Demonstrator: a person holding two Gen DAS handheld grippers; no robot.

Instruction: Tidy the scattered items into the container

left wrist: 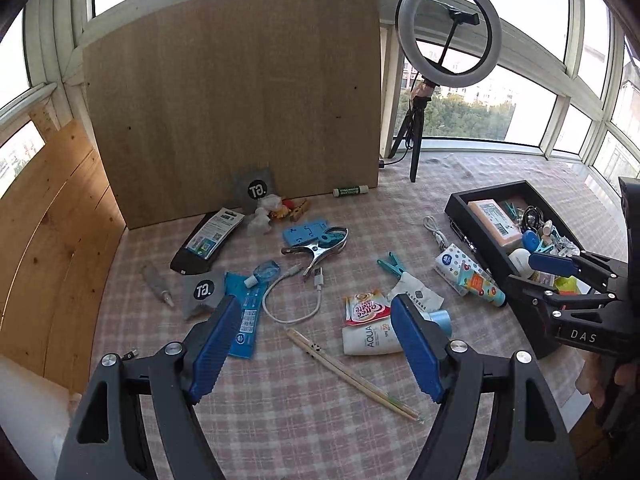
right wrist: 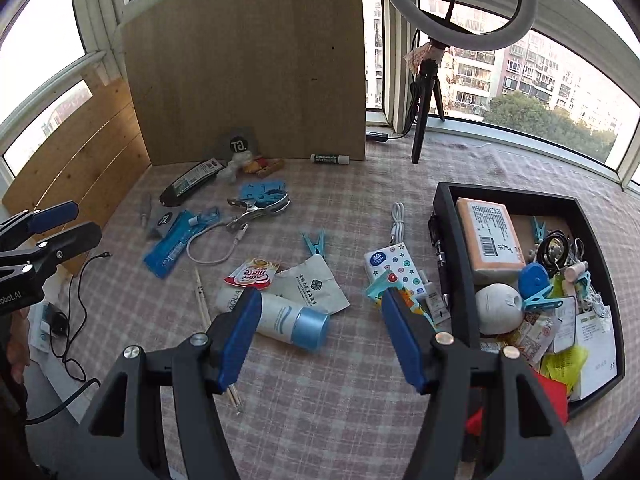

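checked-cloth counter [right wrist: 320, 400] by windows is littered; black container [right wrist: 448, 216] part-filled. left gripper [left wrist: 316, 344] and right gripper [right wrist: 320, 336] are angled down, fingers [right wrist: 236, 336] spread, nothing held.

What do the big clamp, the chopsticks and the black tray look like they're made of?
Clamp: bare metal, likely steel, with a shiny, reflective body; its jaw tips carry a blue sleeve, probably plastic or rubber.
Chopsticks: pale matte sticks, probably bamboo or wood.
Tray: matte black walls with straight edges; plastic or painted wood, can't tell which.
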